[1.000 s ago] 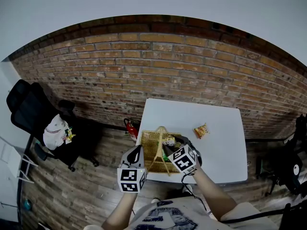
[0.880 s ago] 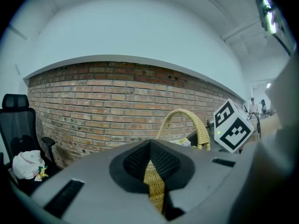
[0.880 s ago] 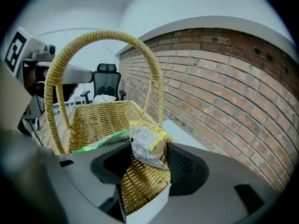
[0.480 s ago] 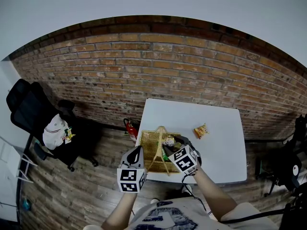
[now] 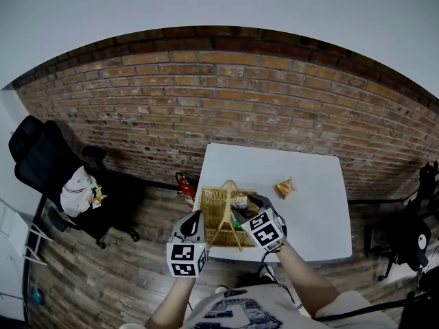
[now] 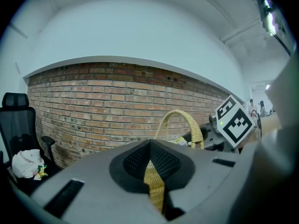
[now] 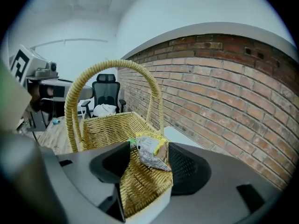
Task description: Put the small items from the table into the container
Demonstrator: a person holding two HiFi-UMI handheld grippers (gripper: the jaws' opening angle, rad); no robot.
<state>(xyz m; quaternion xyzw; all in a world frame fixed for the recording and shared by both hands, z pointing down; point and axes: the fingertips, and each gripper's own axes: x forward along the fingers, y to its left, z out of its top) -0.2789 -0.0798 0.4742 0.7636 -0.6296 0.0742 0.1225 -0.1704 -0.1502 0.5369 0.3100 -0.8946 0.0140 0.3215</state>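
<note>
Barely anything has shifted since a second ago; only the right gripper (image 7: 148, 158) is tipping slightly above the basket (image 5: 216, 208). At left, the left gripper (image 6: 150, 164) is clamping the basket's left wall, steadying it. Right jaws are opening around a small packet (image 7: 152, 152), seemingly letting go; staying low is wise. A second packet (image 5: 287, 187) is lying farther right on the white table (image 5: 309, 211), brick wall (image 5: 226, 94) behind.

Grey left gripper (image 5: 196, 217), black-and-white marker cube (image 5: 186, 258)
</note>
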